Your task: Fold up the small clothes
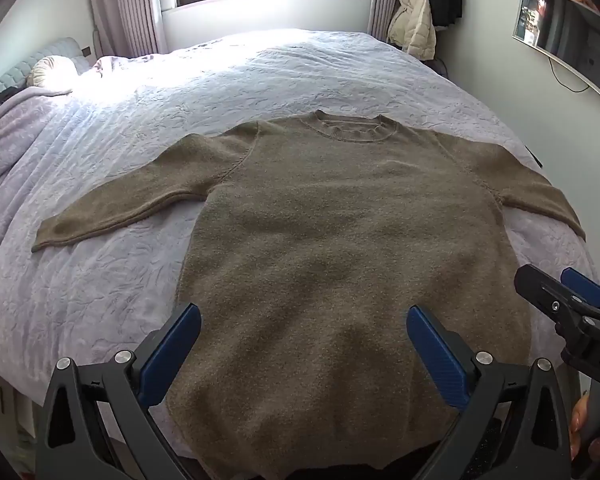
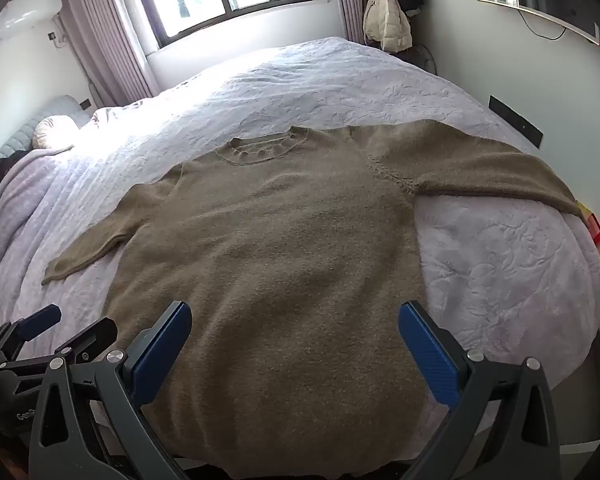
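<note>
Brown sweater (image 1: pixel 340 240) spread flat on lilac bedspread (image 1: pixel 100 160), left gripper (image 1: pixel 304 320) and right gripper (image 2: pixel 296 320) spread apart above near hem, holding nothing, right view alone shows red item (image 2: pixel 598 236) at bed's right edge.

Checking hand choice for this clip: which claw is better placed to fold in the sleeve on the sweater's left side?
Left, probably. The left claw hangs open over the hem of the brown sweater, nearer that outstretched left sleeve. The right claw, also open, sits closer to the right sleeve. Neither holds fabric.
</note>
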{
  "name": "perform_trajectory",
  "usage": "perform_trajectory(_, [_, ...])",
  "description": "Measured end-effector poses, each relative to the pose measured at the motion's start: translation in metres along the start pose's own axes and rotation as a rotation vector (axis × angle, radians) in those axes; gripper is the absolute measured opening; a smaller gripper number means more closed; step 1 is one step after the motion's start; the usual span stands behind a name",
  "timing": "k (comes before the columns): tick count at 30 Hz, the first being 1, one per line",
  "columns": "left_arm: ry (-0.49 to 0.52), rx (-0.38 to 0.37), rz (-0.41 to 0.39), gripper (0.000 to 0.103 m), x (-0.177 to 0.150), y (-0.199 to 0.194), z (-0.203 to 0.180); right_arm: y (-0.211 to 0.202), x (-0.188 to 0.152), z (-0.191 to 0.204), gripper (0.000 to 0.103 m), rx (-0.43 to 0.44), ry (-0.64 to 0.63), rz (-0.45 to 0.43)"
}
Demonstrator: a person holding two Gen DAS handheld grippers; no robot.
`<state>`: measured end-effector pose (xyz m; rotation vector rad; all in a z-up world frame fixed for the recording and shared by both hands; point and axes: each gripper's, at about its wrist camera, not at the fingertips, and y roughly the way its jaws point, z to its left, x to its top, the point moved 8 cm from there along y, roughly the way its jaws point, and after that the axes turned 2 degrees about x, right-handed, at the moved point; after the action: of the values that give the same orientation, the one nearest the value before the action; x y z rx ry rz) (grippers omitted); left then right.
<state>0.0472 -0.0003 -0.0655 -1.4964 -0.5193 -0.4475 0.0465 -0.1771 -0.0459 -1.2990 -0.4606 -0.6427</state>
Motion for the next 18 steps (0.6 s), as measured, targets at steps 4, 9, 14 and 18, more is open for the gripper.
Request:
perform_trajectory(4, [0.0, 0.007, 0.016, 0.103, -0.0014, 0.0023, -0.0013, 0.0005, 0.0005, -0.0014, 0.103, -0.004, 0.001, 0.001])
perform_trajectory(9, [0.034, 0.032, 0.015, 0.103, -0.0023, 0.0048, -0.0075, 0.0009, -0.0002, -0.0025, 0.103, -0.003, 0.0, 0.005])
perform_trajectory(14, [0.054, 0.045, 0.003, 0.103, -0.0036, 0.0004, -0.0017, 0.0011, -0.0009, -0.003, 0.103, -0.006, 0.0, 0.004])
perform_trajectory(18, [0.057, 0.043, -0.003, 0.103, -0.0024, -0.0015, -0.003, 0.0012, -0.0015, -0.0031, 0.103, -0.008, 0.0, 0.008])
